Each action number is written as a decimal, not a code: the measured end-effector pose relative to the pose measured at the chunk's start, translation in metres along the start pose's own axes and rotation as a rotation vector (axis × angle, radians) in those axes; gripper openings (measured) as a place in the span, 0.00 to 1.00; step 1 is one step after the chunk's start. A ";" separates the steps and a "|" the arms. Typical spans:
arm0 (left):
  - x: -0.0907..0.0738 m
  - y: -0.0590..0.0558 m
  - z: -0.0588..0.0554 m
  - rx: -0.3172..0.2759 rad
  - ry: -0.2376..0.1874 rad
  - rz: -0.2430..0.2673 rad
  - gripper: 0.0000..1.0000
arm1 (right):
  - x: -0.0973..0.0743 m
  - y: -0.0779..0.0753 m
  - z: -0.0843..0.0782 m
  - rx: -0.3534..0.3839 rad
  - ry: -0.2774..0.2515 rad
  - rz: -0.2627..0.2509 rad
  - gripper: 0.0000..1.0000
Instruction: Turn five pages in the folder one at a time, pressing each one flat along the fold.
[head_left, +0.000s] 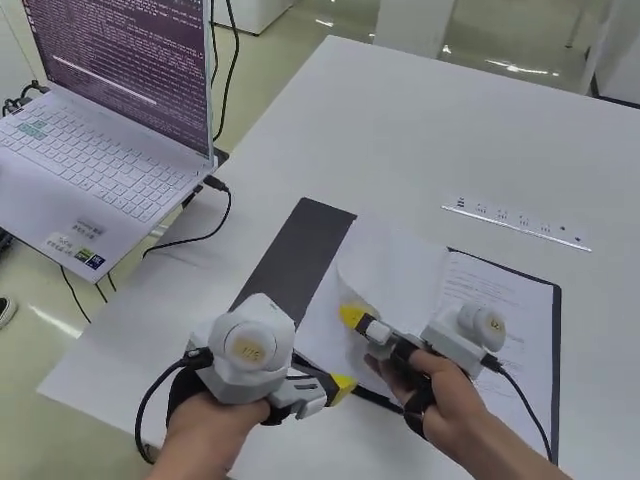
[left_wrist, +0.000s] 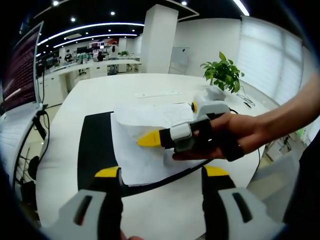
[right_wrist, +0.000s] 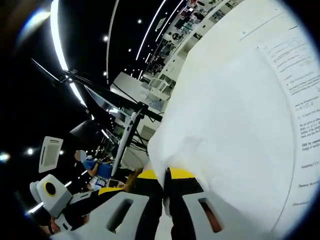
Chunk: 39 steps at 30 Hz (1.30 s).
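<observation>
Laptop: I am seeing an open white laptop (head_left: 100, 140) sitting at the far left, beside the white tabletop (head_left: 420, 120).
Left hand-held gripper (left_wrist: 161, 172): I am holding it low at the near edge. Its yellow-tipped jaws are standing spread apart, pinching nothing and pointing toward the folder.
Folder: the flat black folder (head_left: 300, 250) is lying open on the tabletop, with its dark cover showing on the left and printed sheets on the right.
Page: one white paper page (head_left: 395, 265) is arching up over the fold.
Right hand-held gripper (right_wrist: 166, 175): its jaws are pressing together on that page's near edge, holding it raised.
Socket strip: a white socket strip (head_left: 515, 220) is lying beyond the folder.
</observation>
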<state>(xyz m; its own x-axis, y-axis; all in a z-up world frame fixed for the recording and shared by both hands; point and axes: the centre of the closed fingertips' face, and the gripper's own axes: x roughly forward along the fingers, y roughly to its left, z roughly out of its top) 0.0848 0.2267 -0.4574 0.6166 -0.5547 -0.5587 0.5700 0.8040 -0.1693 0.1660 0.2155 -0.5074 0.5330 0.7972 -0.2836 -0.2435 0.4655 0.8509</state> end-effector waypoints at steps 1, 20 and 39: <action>0.000 0.000 0.000 -0.001 0.001 0.001 0.64 | 0.001 -0.001 -0.001 0.002 0.003 -0.002 0.00; -0.002 0.011 -0.008 -0.052 0.003 0.015 0.61 | 0.022 -0.032 -0.024 0.063 0.054 -0.090 0.00; 0.003 0.003 -0.011 -0.077 0.006 0.000 0.60 | 0.015 -0.015 -0.028 0.049 0.046 -0.055 0.23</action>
<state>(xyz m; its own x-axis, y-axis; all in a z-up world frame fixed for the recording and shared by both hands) 0.0830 0.2299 -0.4685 0.6128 -0.5539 -0.5637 0.5267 0.8180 -0.2313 0.1552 0.2315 -0.5364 0.5063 0.7882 -0.3499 -0.1746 0.4910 0.8535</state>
